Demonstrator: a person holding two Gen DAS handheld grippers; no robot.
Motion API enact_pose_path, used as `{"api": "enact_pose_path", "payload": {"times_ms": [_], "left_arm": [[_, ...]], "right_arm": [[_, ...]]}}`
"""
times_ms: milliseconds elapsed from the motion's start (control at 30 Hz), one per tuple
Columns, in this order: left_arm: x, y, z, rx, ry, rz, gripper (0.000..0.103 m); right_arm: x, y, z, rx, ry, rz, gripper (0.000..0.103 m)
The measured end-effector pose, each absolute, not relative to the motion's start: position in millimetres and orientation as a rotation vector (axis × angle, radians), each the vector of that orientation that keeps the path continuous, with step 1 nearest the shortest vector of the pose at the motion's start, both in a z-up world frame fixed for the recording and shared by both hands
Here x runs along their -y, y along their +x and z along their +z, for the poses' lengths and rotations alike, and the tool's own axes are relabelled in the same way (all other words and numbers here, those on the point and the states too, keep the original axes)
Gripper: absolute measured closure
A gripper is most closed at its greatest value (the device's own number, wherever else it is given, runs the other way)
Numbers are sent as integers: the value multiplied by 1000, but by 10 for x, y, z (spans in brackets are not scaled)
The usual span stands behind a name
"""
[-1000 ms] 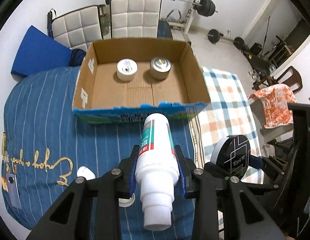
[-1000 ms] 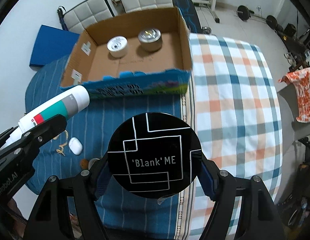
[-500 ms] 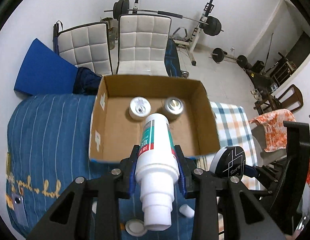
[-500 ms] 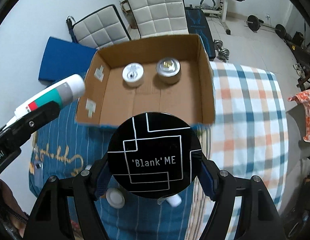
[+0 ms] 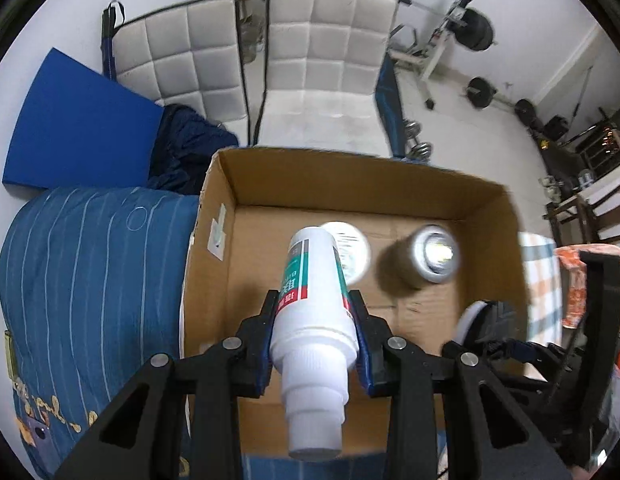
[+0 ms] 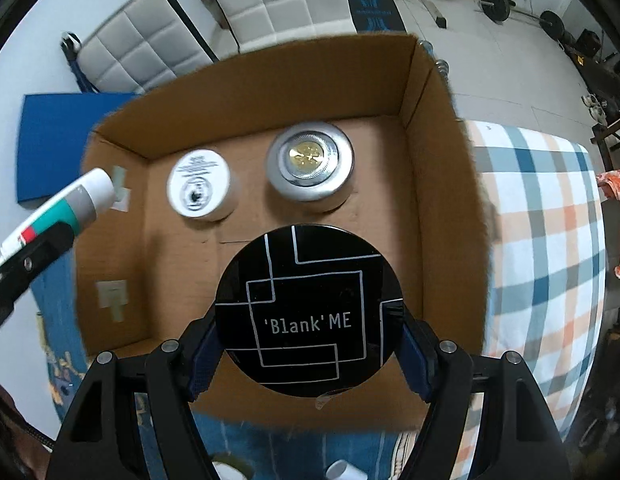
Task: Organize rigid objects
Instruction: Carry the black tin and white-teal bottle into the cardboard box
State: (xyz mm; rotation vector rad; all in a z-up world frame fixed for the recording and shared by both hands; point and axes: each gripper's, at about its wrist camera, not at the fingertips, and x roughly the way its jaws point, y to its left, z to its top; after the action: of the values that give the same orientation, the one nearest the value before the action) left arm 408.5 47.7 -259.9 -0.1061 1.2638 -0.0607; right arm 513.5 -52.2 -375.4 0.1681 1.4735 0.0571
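Note:
My left gripper [image 5: 314, 320] is shut on a white bottle [image 5: 314, 332] with a green and red label, held above the open cardboard box [image 5: 390, 176]. The bottle also shows at the left of the right wrist view [image 6: 70, 208]. My right gripper [image 6: 310, 328] is shut on a round black tin [image 6: 310, 308] marked 'Blank' ME, held over the box [image 6: 414, 208]. Inside the box stand a white round jar [image 6: 199, 188] and a silver round tin [image 6: 310, 168], side by side near the far wall.
The box sits on a blue striped cloth [image 5: 82, 280]; a checked cloth [image 6: 542, 240] lies to its right. Small white items [image 6: 342, 470] lie on the cloth near me. Two white padded chairs [image 5: 310, 60] and a blue mat [image 5: 70, 128] stand beyond the box.
Both grippers have moved forward from in front of the box to over its inside, each keeping hold of its object. The box looks larger and nearer.

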Motion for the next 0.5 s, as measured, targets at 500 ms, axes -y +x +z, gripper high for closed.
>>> {"api": "enact_pose_path", "payload": {"times_ms": [500], "left_arm": [[-413,4121,-3590,-1461,-22,34,73]], "right_arm": [[264,5451,-4632,-1650,-12,32,26]]}}
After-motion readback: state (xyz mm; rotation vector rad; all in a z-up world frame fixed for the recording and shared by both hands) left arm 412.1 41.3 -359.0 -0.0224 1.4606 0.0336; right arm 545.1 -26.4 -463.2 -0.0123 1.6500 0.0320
